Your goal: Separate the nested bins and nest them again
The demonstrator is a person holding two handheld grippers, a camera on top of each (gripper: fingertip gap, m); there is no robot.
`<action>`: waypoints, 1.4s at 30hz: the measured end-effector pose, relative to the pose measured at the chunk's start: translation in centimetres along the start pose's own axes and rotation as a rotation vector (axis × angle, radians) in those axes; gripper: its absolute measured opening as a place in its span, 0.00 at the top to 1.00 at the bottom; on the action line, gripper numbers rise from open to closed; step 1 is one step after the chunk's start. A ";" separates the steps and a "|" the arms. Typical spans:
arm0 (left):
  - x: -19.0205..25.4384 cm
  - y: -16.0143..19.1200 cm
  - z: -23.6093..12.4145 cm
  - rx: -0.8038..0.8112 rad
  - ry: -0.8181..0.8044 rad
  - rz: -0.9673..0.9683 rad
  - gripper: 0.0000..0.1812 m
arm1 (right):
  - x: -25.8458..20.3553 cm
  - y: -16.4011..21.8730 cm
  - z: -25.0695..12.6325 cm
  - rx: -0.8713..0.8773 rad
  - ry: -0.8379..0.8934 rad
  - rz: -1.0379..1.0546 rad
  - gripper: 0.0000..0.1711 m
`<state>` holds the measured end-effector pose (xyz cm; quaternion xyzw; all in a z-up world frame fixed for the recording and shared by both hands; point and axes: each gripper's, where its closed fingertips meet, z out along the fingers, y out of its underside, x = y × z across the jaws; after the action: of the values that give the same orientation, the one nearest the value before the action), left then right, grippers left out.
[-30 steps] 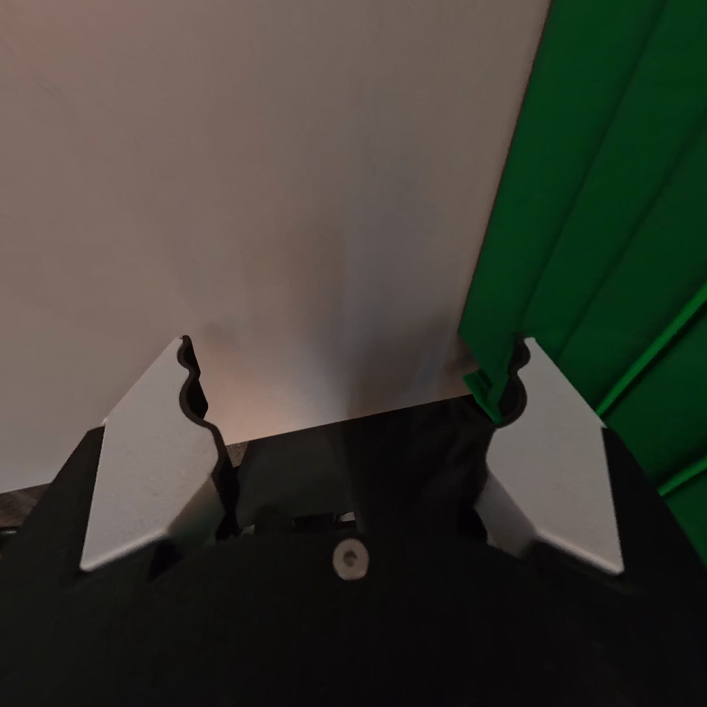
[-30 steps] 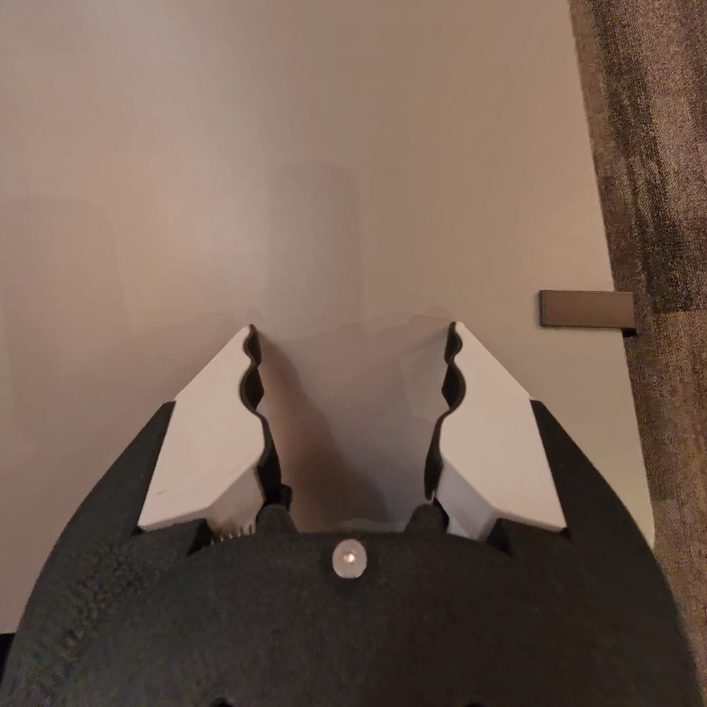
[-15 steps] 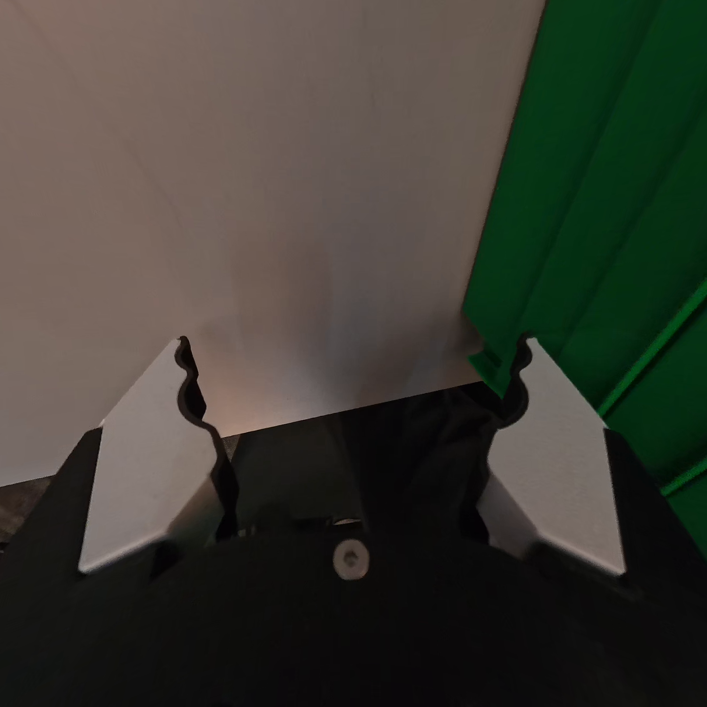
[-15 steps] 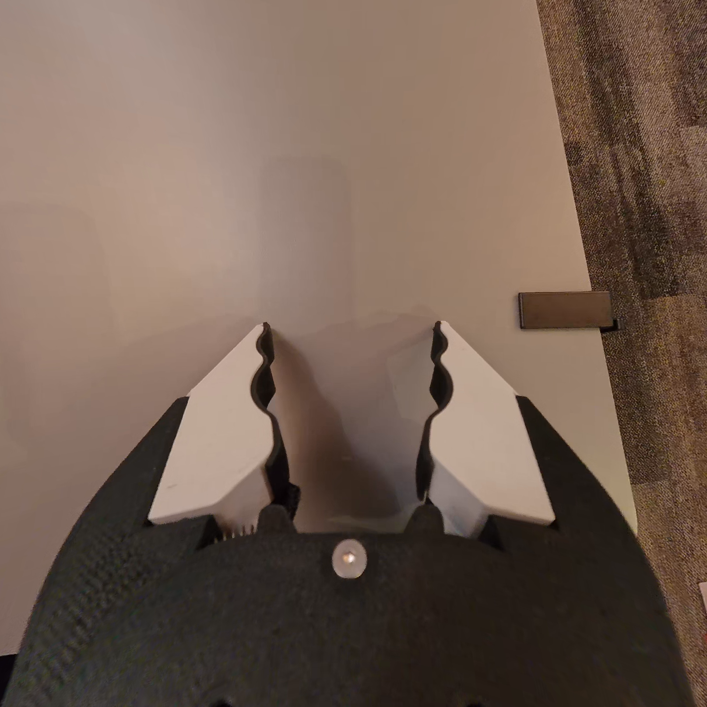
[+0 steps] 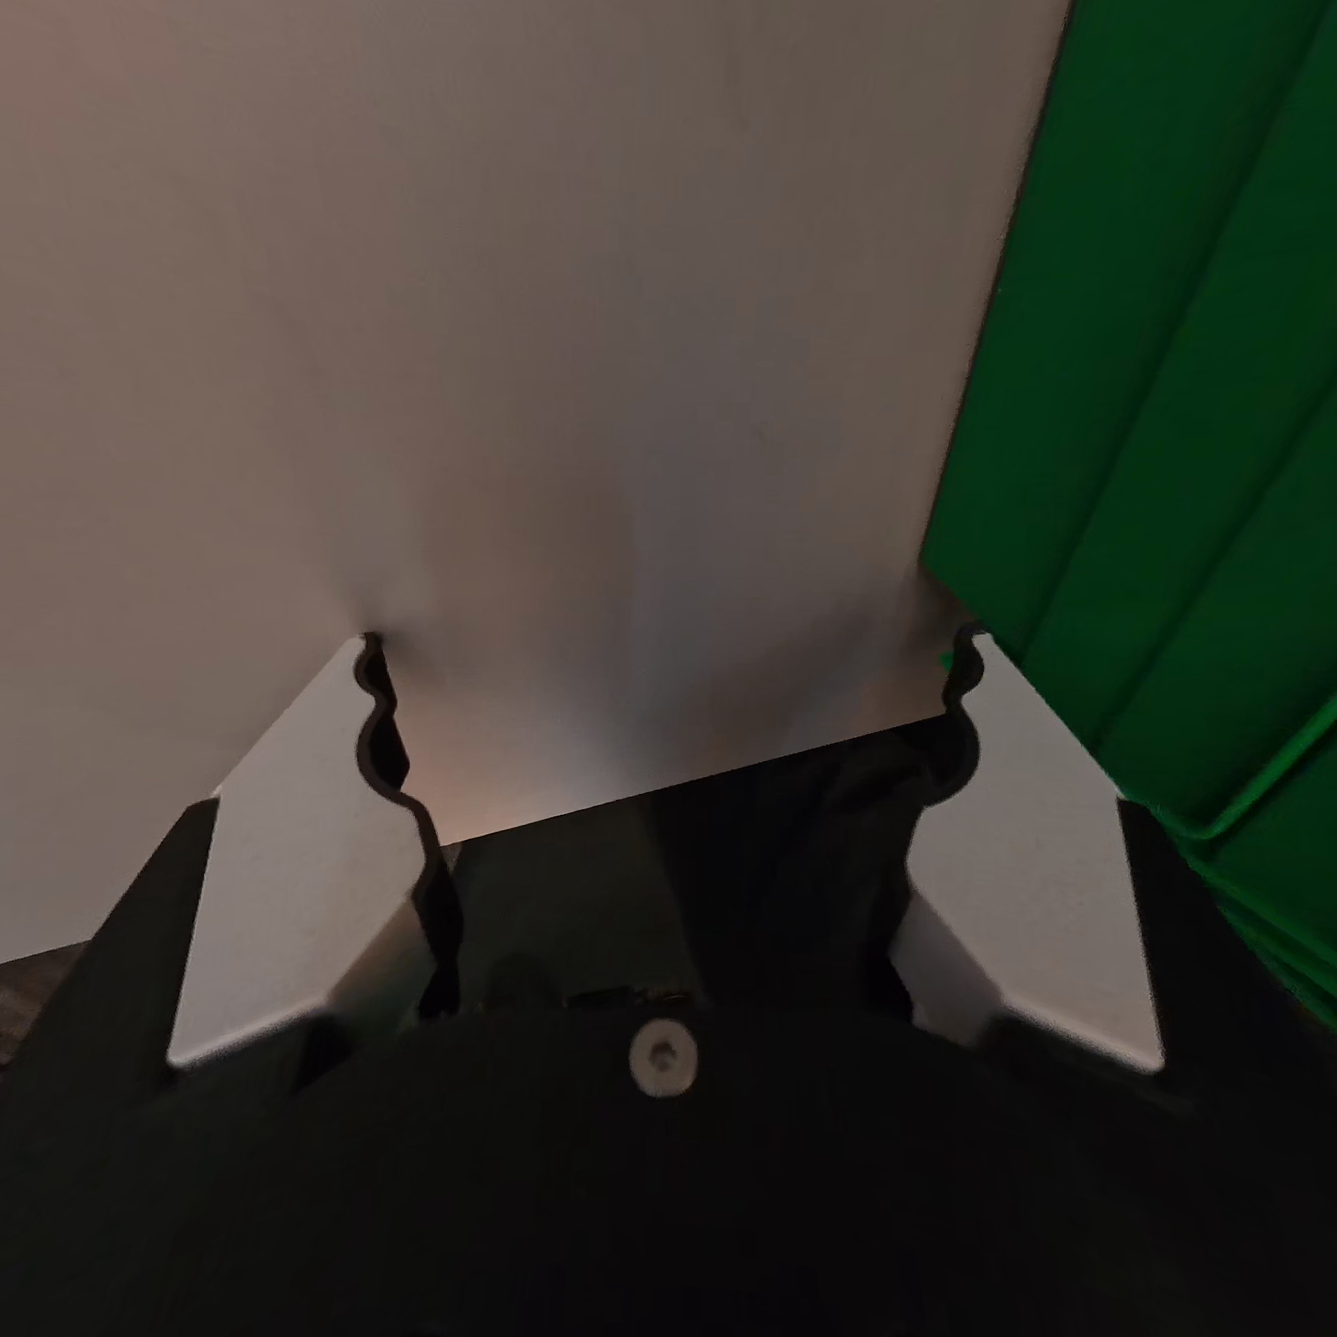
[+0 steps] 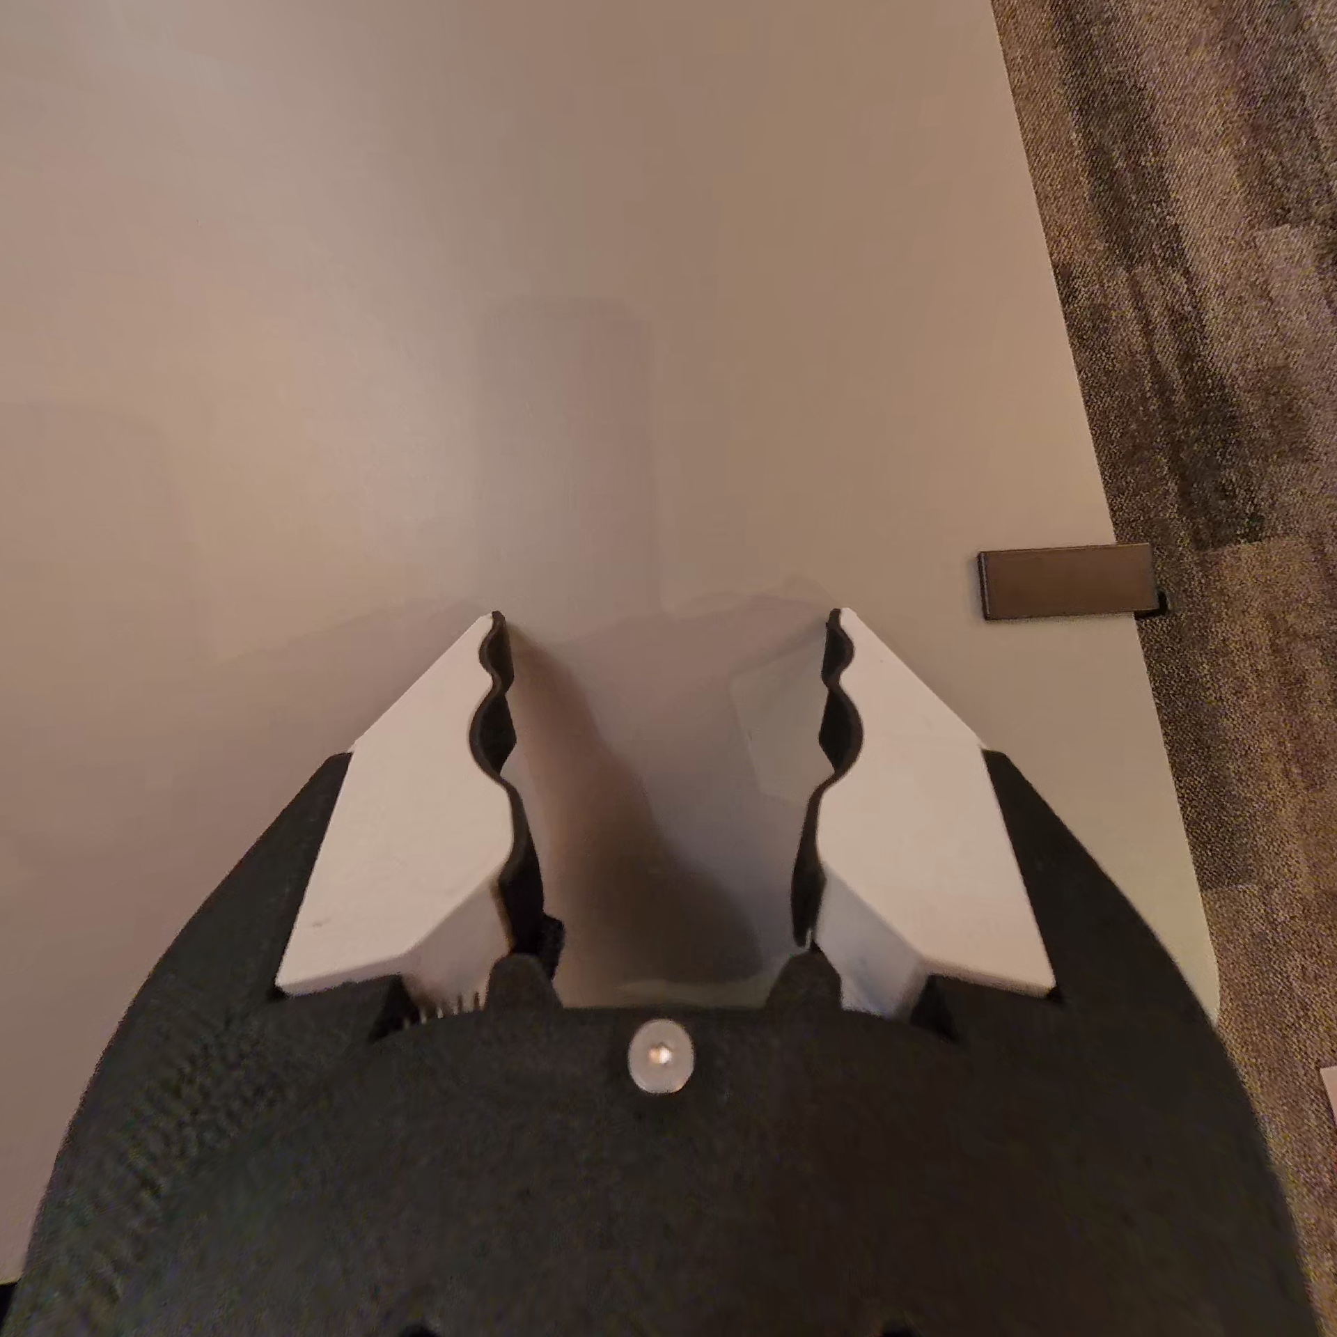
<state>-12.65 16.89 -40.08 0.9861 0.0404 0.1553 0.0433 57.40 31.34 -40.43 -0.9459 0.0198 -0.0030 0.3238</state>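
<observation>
Slipping clear of the left gripper (image 5: 669,640), the green bin (image 5: 1157,405) sat just right of its right fingertip, whose jaws gaped wide and empty over the white table (image 5: 506,325). Right gripper (image 6: 665,615) hung released, nothing between its fingers, a dark bracket (image 6: 1067,582) at the table edge to its right, carpet (image 6: 1230,362) beyond.

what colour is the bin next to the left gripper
Bright green bin, seen best in the left wrist view, at the right edge.
</observation>
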 end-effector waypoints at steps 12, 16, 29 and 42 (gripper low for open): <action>0.5 0.5 -1.5 0.056 -0.003 0.051 0.19 | 0.0 -1.0 -1.1 0.001 0.008 0.011 0.49; 0.4 0.5 -2.1 0.069 0.001 0.057 0.22 | 0.0 -1.4 -1.4 -0.004 0.016 0.021 0.48; -0.8 1.0 -4.0 0.120 -0.064 0.142 0.40 | 0.0 -2.5 -2.7 0.001 0.021 0.024 0.47; -0.4 1.0 -5.9 0.183 -0.039 0.122 0.42 | 0.0 -3.6 -3.9 0.009 0.028 0.028 0.47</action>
<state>-14.78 16.25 -34.53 0.9894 -0.0068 0.1341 -0.0556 57.47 31.78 -35.12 -0.9439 0.0378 -0.0119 0.3277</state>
